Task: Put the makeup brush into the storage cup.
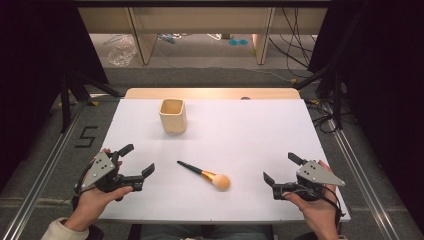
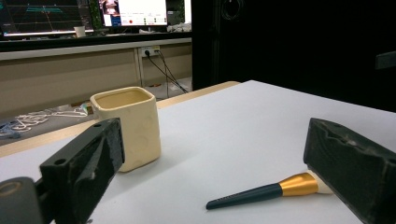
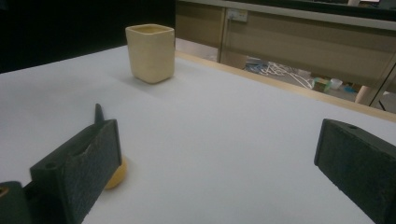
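Note:
A makeup brush [image 1: 205, 175] with a dark handle, gold ferrule and orange-tan head lies flat on the white table [image 1: 240, 135], near the front centre. A cream square cup [image 1: 173, 116] stands upright farther back, left of centre. My left gripper [image 1: 139, 159] rests at the front left, open and holding nothing, with the brush to its right. In the left gripper view the cup [image 2: 128, 126] and the brush handle [image 2: 261, 192] lie ahead of the jaws. My right gripper [image 1: 279, 167] is open at the front right. In the right gripper view the brush head [image 3: 116, 175] peeks from behind one jaw, and the cup [image 3: 150, 53] stands beyond.
A wooden strip [image 1: 210, 93] runs along the table's far edge. Metal rails [image 1: 45, 165] flank both sides, and dark stands and cables sit on the floor beyond. A person's hands hold both grippers at the front edge.

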A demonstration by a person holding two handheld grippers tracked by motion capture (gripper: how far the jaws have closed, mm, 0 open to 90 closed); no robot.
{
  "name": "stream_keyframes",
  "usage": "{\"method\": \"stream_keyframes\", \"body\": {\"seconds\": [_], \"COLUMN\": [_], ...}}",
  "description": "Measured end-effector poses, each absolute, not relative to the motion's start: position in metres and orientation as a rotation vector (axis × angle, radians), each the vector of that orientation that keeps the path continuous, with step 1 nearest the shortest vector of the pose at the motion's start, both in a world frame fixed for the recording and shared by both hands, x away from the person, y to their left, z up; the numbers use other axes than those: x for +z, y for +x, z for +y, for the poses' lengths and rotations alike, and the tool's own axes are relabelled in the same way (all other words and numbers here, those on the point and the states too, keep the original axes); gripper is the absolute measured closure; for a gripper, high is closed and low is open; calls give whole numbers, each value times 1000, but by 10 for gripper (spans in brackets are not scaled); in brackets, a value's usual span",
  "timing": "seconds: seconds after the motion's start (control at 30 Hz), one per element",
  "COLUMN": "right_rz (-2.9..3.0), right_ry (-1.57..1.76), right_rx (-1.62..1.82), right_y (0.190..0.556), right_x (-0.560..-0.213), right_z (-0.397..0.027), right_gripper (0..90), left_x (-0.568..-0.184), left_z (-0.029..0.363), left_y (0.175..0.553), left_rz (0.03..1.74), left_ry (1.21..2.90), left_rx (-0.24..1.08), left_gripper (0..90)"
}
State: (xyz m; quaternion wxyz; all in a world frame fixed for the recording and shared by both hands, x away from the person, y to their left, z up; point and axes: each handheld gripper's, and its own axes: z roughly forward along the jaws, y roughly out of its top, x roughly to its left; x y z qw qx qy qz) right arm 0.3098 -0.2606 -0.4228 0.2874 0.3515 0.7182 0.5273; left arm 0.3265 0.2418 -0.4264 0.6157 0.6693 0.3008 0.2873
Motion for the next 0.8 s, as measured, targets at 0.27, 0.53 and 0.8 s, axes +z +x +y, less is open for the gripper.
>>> {"method": "stream_keyframes", "body": {"seconds": [0.27, 0.53, 0.8], "right_rz": [1921, 1937, 1936], "right_ry": [939, 949, 951], "right_rx": [1403, 1399, 1395], "right_y": [310, 311, 311], "right_x": [-423, -423, -423], "right_z": [-261, -262, -262], "right_gripper": [16, 17, 19], "left_x": [-423, -417, -415], "left_z": [238, 221, 196], "left_y": [328, 340, 358], "left_rz": [660, 592, 492], "left_ry": [1556, 1618, 1729], "left_rx": [646, 539, 443], "left_gripper": [52, 48, 57]}}
